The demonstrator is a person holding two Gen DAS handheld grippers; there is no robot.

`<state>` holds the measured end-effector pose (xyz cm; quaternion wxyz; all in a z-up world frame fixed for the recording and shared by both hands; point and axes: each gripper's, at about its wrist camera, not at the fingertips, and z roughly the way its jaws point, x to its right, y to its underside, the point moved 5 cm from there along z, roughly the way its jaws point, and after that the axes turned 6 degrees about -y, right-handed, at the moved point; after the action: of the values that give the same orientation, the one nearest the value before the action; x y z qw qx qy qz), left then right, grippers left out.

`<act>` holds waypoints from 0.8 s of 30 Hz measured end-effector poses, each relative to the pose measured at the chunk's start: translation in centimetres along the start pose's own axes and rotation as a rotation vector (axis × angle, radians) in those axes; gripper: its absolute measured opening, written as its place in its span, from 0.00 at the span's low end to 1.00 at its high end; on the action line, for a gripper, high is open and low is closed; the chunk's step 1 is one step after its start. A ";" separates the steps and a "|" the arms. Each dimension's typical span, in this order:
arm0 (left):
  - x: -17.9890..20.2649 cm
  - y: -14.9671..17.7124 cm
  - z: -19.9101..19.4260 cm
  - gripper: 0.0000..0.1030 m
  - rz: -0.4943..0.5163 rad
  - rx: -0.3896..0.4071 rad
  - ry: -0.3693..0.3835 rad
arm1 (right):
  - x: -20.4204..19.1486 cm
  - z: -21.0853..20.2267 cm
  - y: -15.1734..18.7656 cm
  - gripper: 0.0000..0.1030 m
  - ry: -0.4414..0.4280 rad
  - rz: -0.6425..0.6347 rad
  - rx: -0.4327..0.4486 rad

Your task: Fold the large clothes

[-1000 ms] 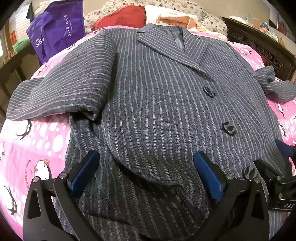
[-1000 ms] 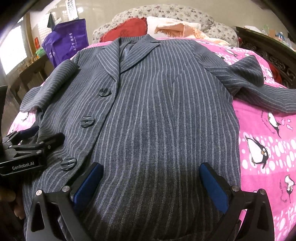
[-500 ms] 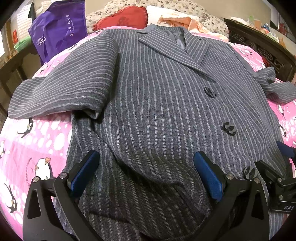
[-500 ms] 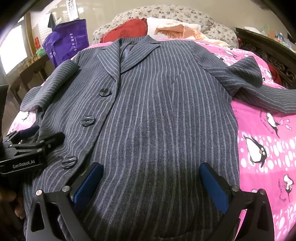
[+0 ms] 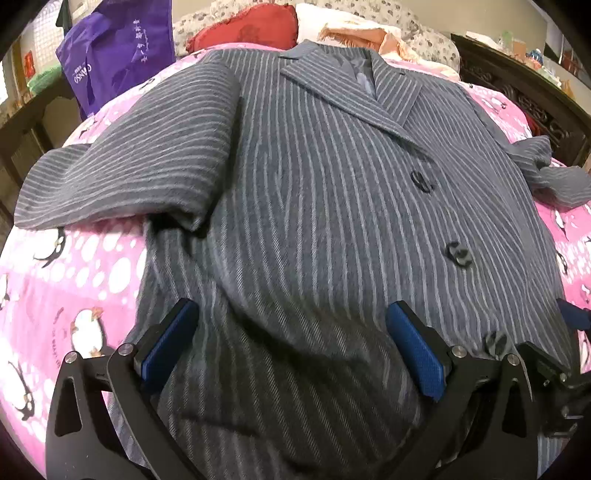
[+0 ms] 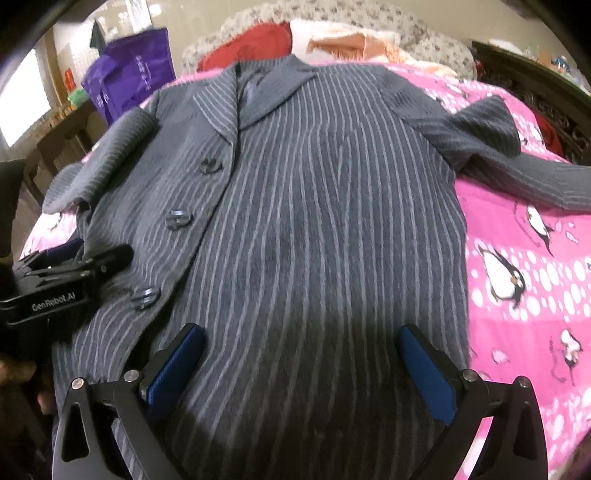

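Note:
A grey pinstriped jacket (image 5: 314, 192) lies face up on a pink penguin-print bedspread (image 5: 74, 273), collar at the far end, dark buttons down its front. Its left sleeve (image 5: 133, 166) spreads out sideways; the right sleeve (image 6: 491, 147) is bent across the spread. My left gripper (image 5: 291, 339) hovers open over the jacket's lower left front, with only cloth under its blue pads (image 5: 417, 347). My right gripper (image 6: 299, 362) is open above the lower right front. The left gripper's body (image 6: 62, 280) shows at the left of the right wrist view.
Pillows, red (image 5: 247, 26) and floral (image 6: 417, 40), lie beyond the collar. A purple bag (image 5: 118, 48) stands at the back left by a wooden table (image 5: 26, 122). A dark carved bed frame (image 5: 517, 96) runs along the right side.
Both grippers have edged forward over the jacket's lower part; the cloth near the left gripper has rumpled slightly. Both stay open.

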<state>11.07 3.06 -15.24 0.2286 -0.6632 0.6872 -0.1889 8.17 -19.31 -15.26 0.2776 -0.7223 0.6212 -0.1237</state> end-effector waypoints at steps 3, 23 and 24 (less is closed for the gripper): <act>-1.6 0.1 -1.9 1.00 -0.020 0.002 0.036 | -0.2 -1.9 -0.4 0.98 0.033 0.001 -0.003; -28.2 -2.8 -3.7 0.99 -0.513 0.137 -0.072 | -1.8 -2.0 2.5 0.99 0.123 -0.166 0.148; -28.7 -2.9 -3.3 0.99 -0.524 0.137 -0.059 | -1.4 -2.0 2.5 0.99 0.107 -0.148 0.152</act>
<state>12.12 31.37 -9.08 0.2362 -0.8065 0.4708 -0.2685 4.76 -18.60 -14.83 0.2882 -0.7354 0.5690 -0.2287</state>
